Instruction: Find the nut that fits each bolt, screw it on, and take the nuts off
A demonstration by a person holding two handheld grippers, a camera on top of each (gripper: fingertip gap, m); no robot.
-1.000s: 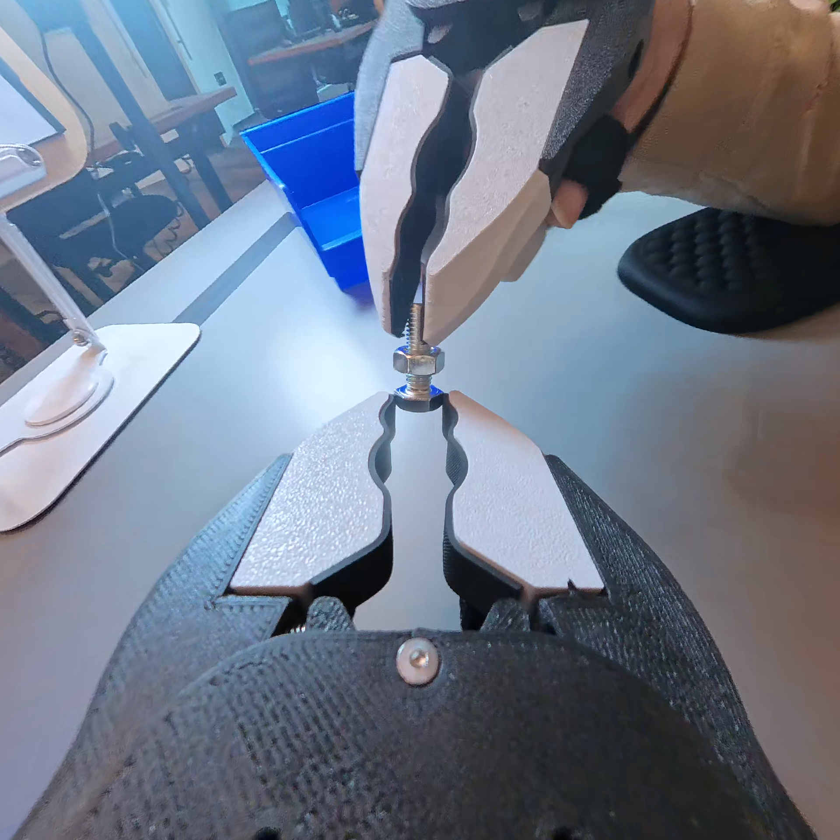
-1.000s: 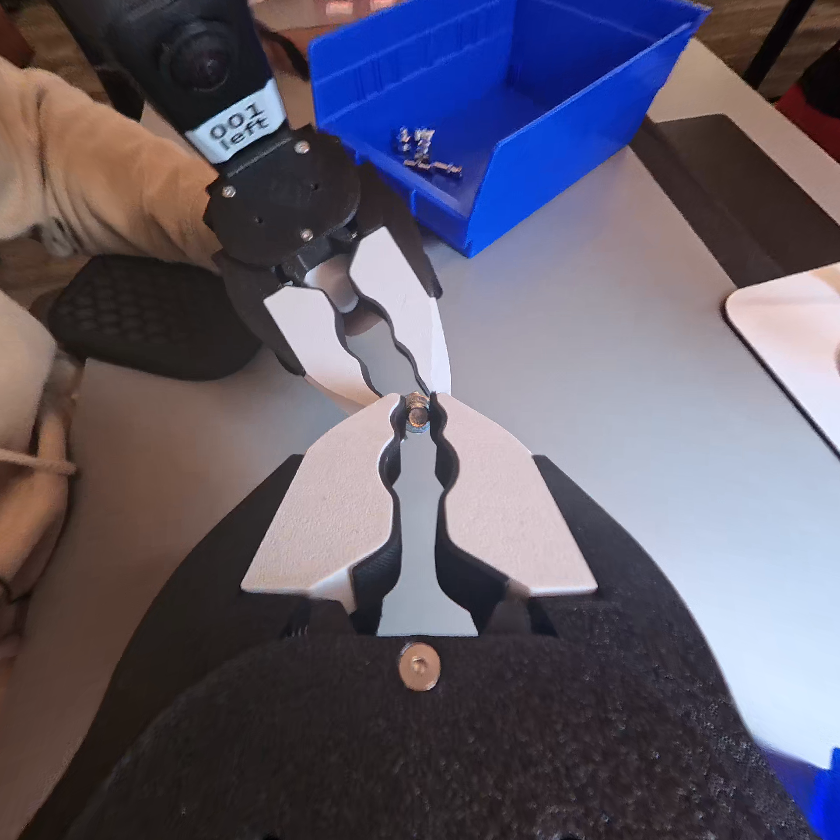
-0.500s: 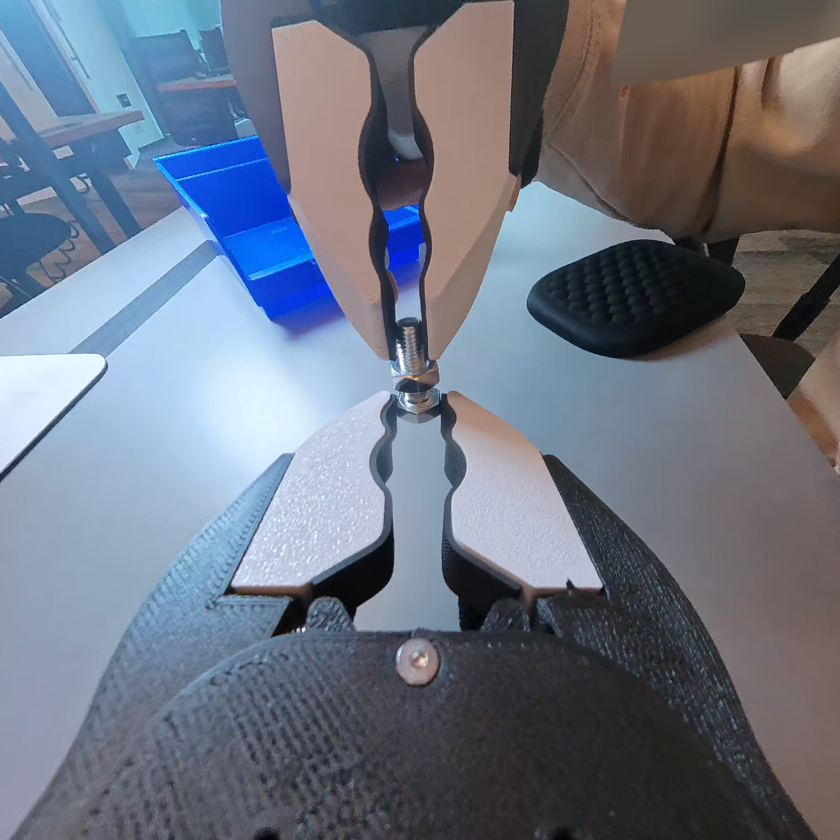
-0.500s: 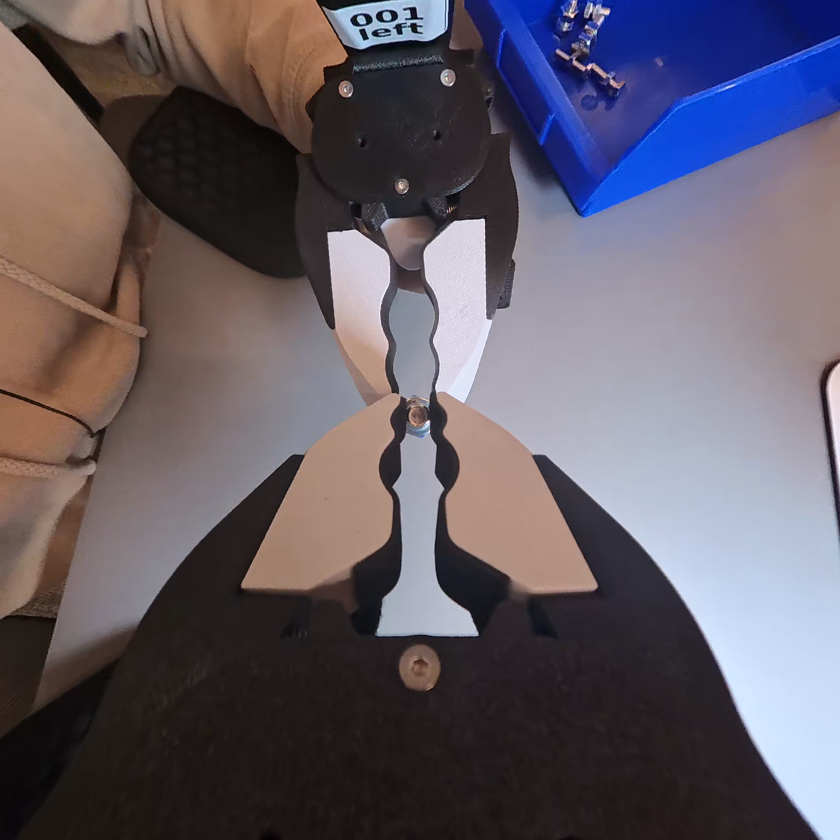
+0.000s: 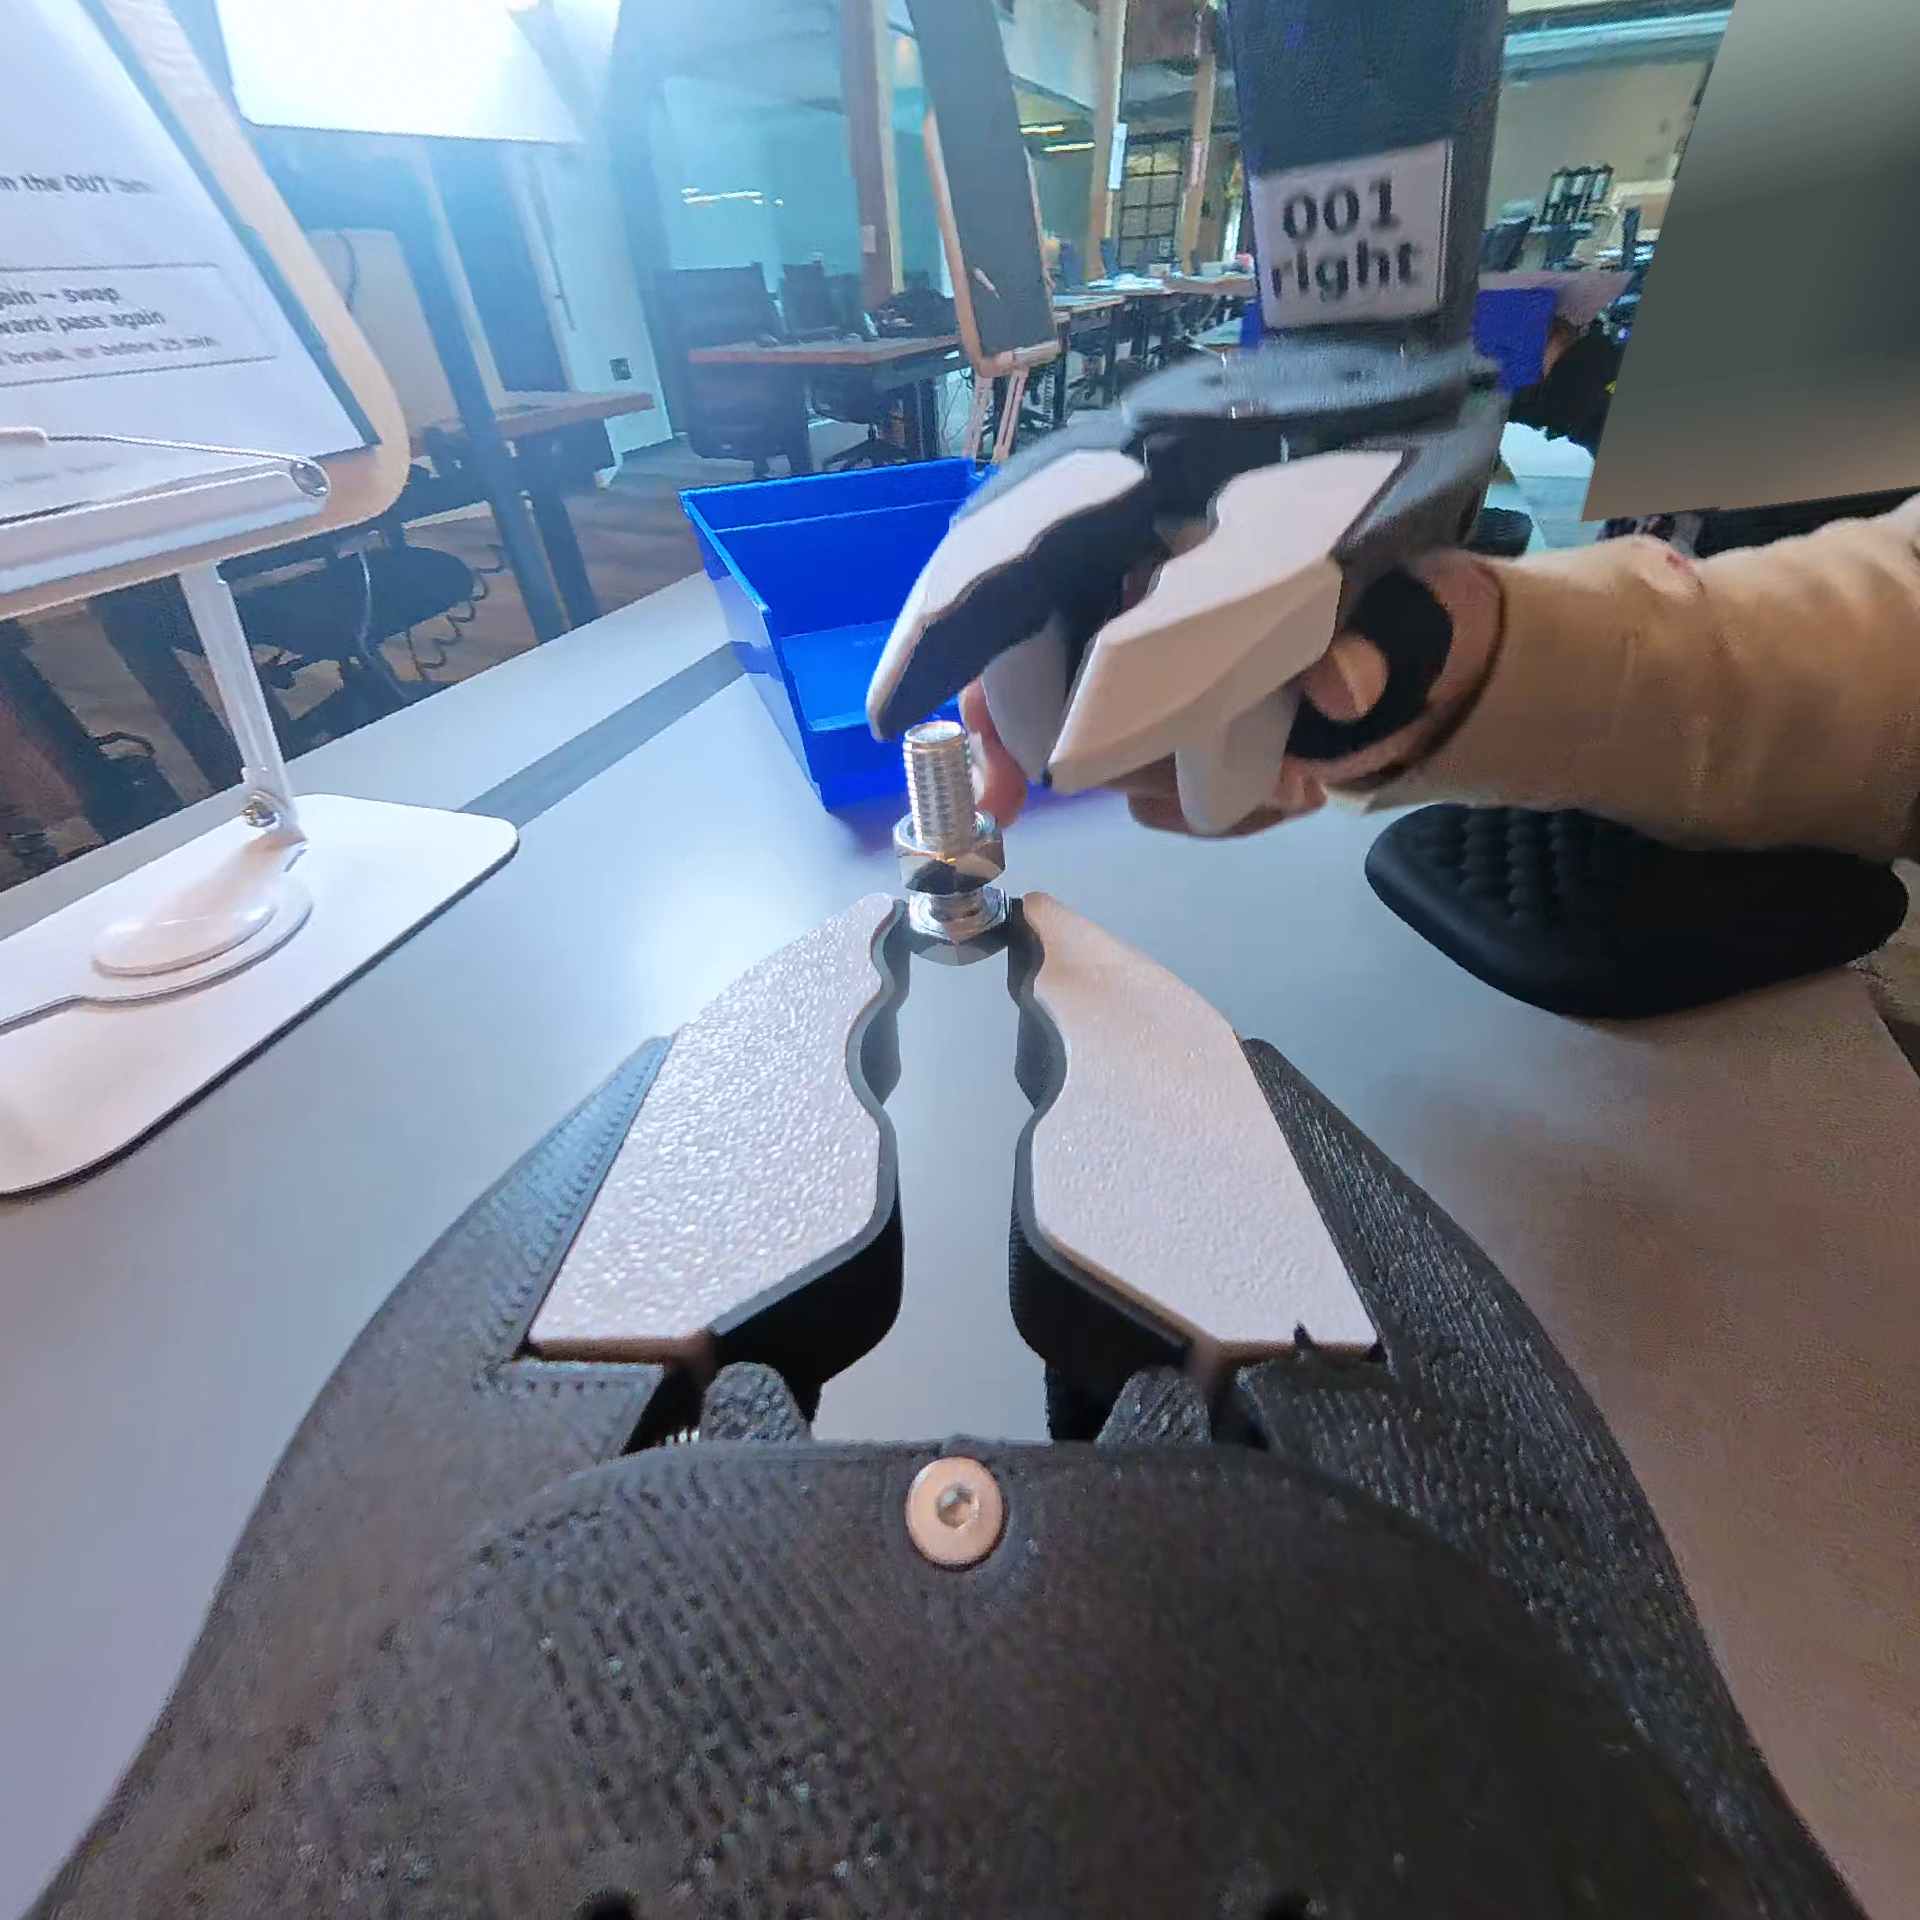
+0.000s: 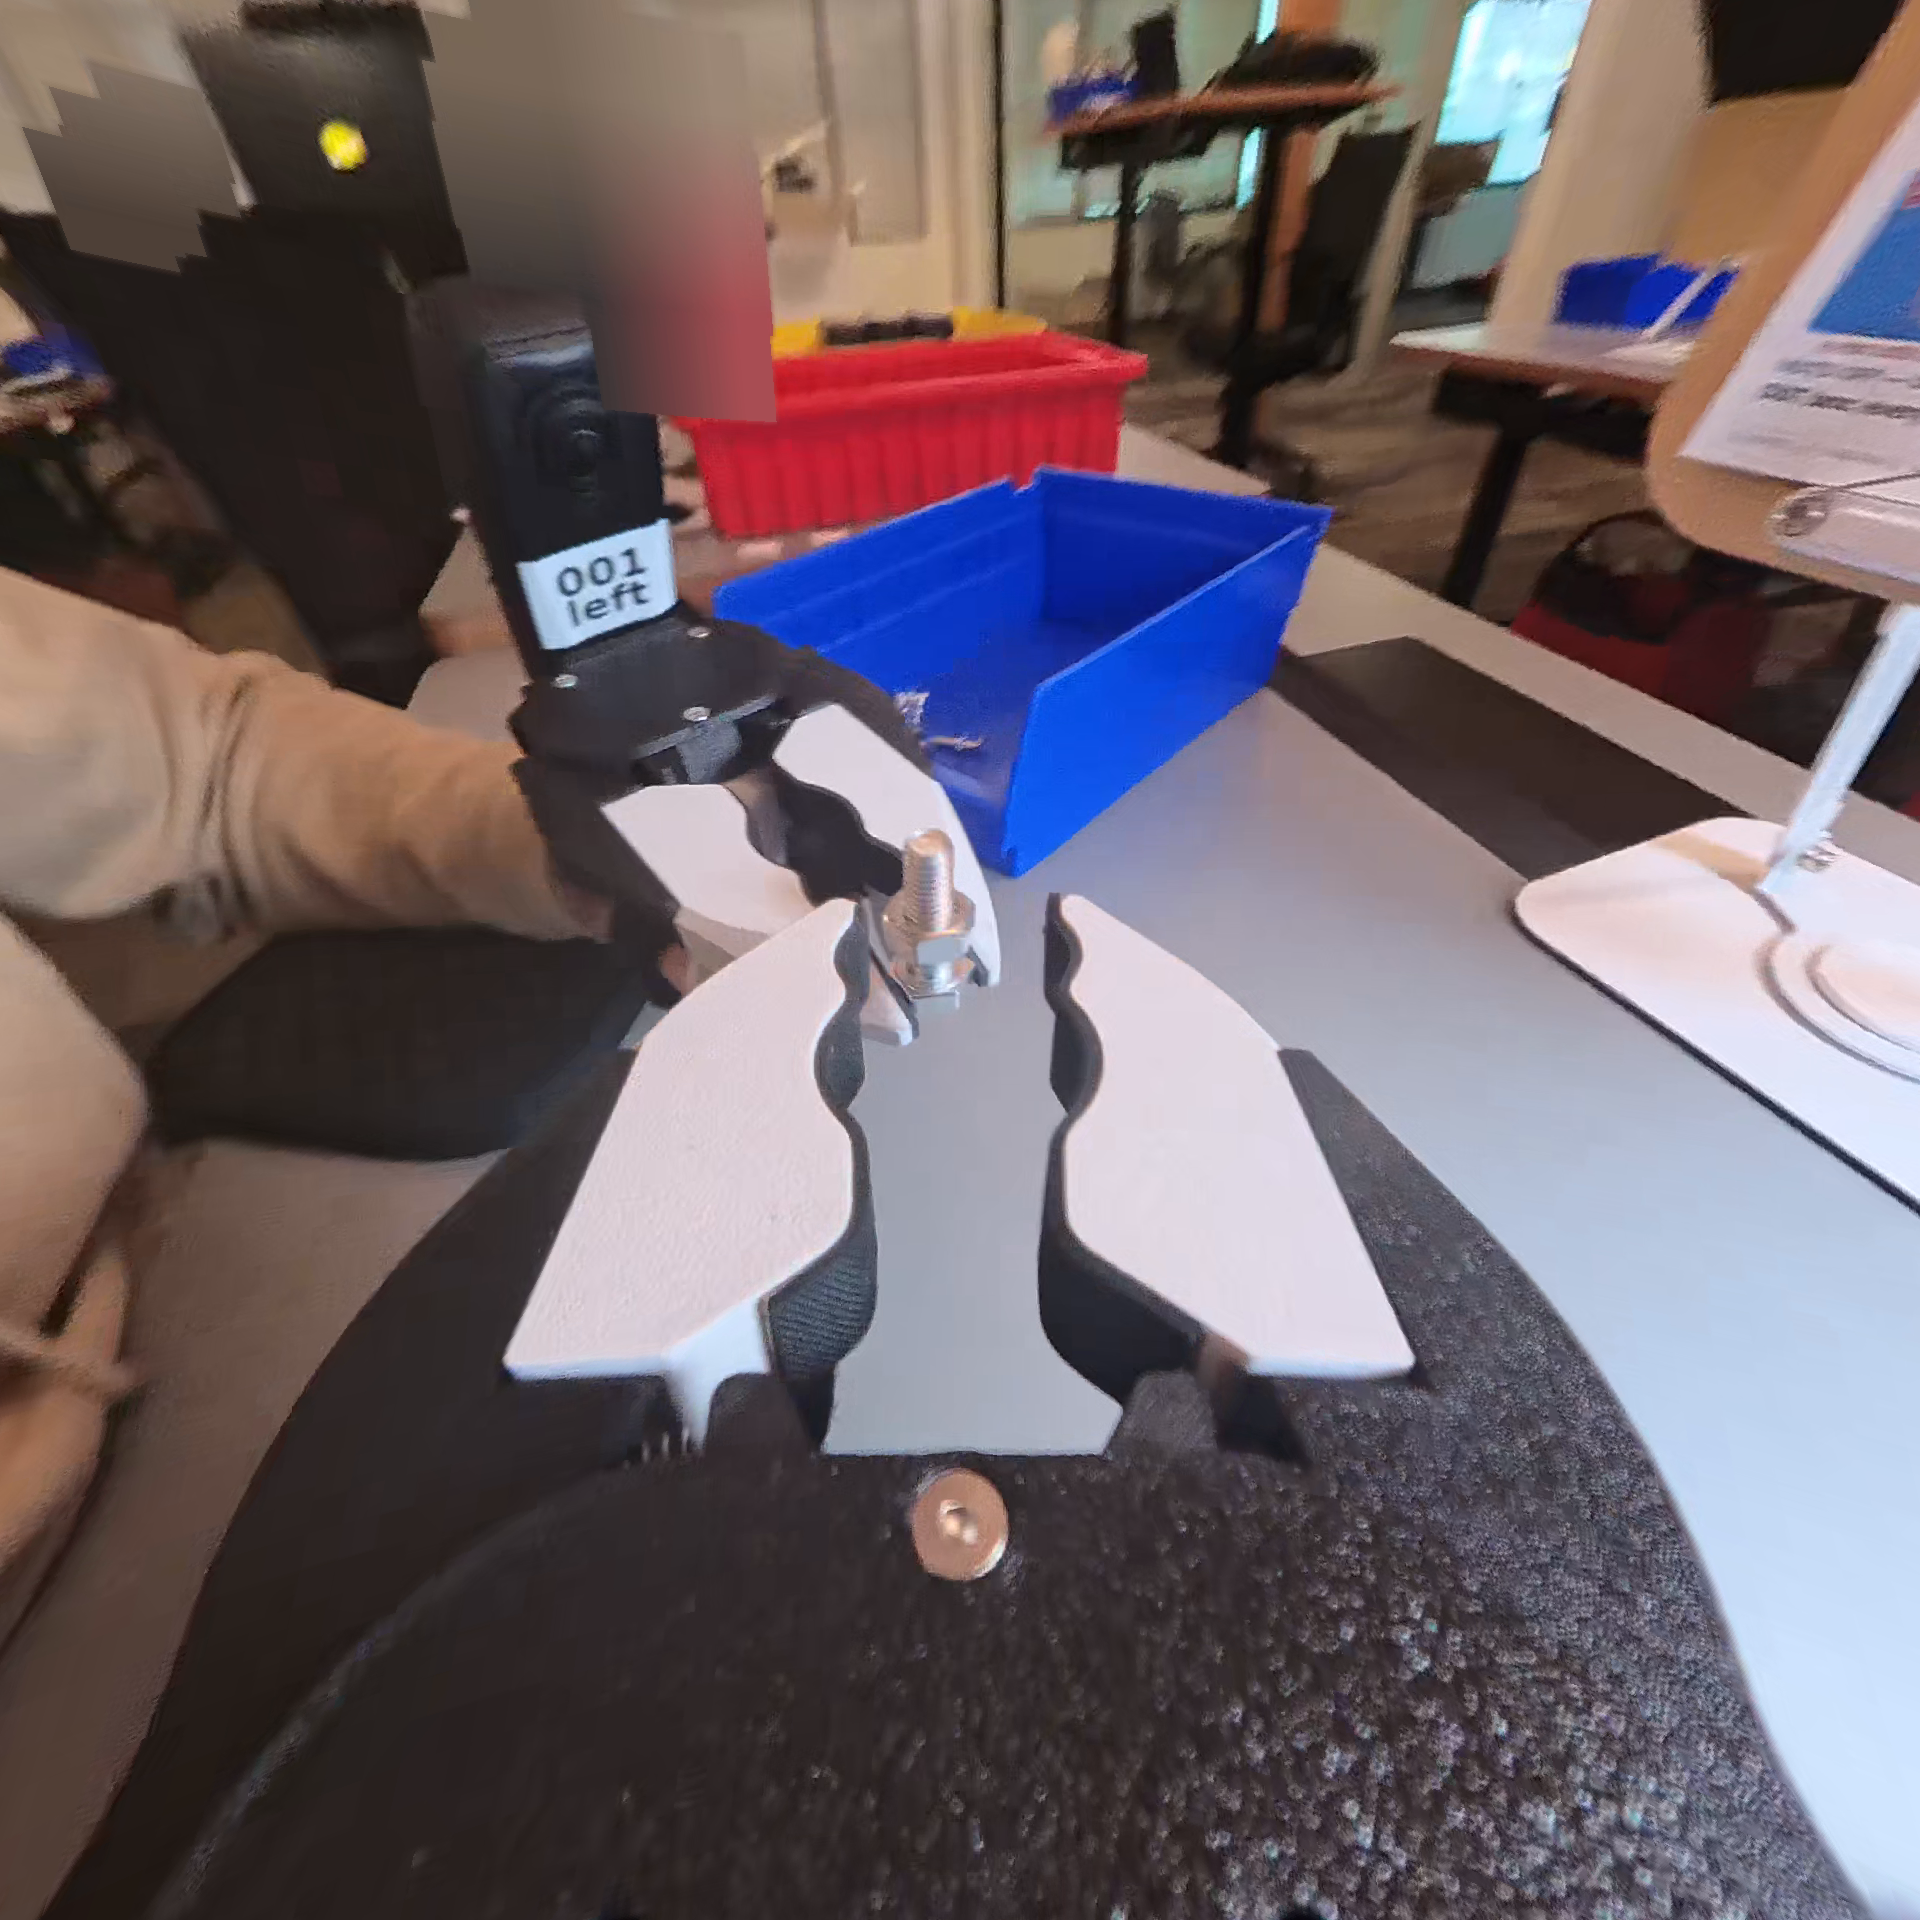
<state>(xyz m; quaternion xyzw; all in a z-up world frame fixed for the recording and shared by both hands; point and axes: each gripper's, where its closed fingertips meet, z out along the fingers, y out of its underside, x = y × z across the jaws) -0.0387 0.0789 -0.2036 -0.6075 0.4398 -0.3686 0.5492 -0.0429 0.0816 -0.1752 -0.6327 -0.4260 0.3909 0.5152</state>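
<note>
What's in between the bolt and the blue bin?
Nothing but bare grey table, seen in the left wrist view. The bolt stands apart from the bin.

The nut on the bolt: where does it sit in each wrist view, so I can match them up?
Left wrist view: nut centre, above the left gripper tips, threads upright.
Right wrist view: nut centre-left, beside the open right gripper.
Shared landmark: blue bin behind.
</note>
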